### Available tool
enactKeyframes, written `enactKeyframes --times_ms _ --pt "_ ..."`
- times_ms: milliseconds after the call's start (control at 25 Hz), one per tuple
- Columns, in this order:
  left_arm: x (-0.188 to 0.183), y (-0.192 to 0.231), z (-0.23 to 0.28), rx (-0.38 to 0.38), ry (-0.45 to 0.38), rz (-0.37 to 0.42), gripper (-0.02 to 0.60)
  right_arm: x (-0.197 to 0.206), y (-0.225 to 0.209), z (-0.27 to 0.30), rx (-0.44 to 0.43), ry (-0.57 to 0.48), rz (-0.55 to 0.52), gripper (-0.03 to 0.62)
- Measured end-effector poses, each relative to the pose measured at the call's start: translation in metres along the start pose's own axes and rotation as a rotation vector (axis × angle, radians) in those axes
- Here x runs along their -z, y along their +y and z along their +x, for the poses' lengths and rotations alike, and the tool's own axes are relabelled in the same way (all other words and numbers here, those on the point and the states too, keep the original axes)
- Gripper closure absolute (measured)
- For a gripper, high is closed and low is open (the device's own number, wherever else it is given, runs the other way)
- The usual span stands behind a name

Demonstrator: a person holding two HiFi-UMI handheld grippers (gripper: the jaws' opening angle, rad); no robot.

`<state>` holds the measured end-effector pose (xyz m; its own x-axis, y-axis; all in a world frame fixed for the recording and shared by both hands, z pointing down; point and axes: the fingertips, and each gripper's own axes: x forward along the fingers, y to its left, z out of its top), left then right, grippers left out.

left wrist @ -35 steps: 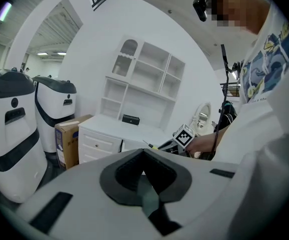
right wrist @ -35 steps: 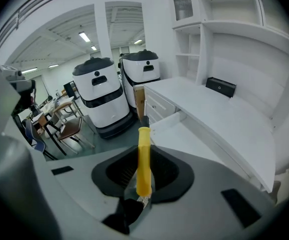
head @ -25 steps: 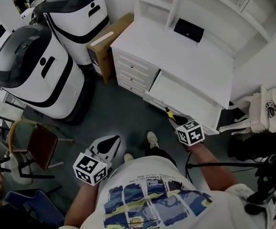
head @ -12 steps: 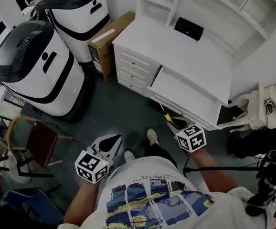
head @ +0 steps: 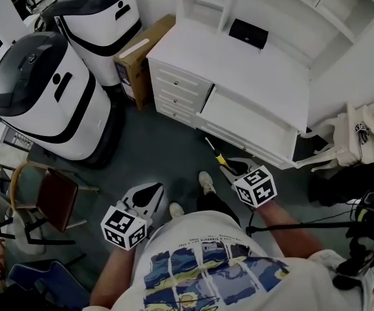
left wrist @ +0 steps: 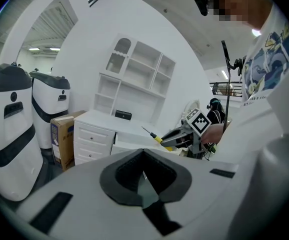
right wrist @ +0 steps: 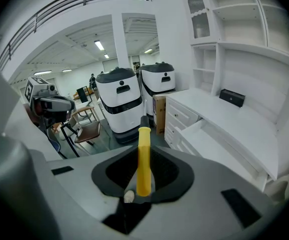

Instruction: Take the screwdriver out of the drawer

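The screwdriver (head: 217, 157), with a yellow handle and a thin metal shaft, is gripped by its handle in my right gripper (head: 230, 167). It hangs over the grey floor, just in front of the open white drawer (head: 237, 117) of the white desk (head: 239, 63). In the right gripper view the yellow handle (right wrist: 143, 159) runs straight out between the jaws. The left gripper view shows the same screwdriver (left wrist: 153, 134) sticking out of the right gripper (left wrist: 170, 138). My left gripper (head: 145, 196) hovers low at the left, shut and with nothing in it.
Two large white-and-black machines (head: 41, 102) (head: 103, 21) stand left of the desk, with a cardboard box (head: 138, 57) between them and the drawers. A chair (head: 51, 196) is at the lower left, a black box (head: 248, 34) on the desk, bags (head: 368, 135) at the right.
My right gripper has drawn the screwdriver back from the drawer's front edge, out over the floor and slightly higher. The left gripper has hardly shifted.
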<state>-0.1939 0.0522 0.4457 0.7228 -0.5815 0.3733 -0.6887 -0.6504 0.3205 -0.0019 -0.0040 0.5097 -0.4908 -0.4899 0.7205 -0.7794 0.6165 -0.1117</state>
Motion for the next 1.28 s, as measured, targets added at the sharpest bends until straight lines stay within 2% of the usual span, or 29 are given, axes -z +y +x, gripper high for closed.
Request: enactKeyframes --times_ms 1280 --pt "0.011 -0.002 -0.003 0.023 0.015 -0.010 0.568 -0.001 0.018 0.004 -0.005 -0.012 -0.024 0.501"
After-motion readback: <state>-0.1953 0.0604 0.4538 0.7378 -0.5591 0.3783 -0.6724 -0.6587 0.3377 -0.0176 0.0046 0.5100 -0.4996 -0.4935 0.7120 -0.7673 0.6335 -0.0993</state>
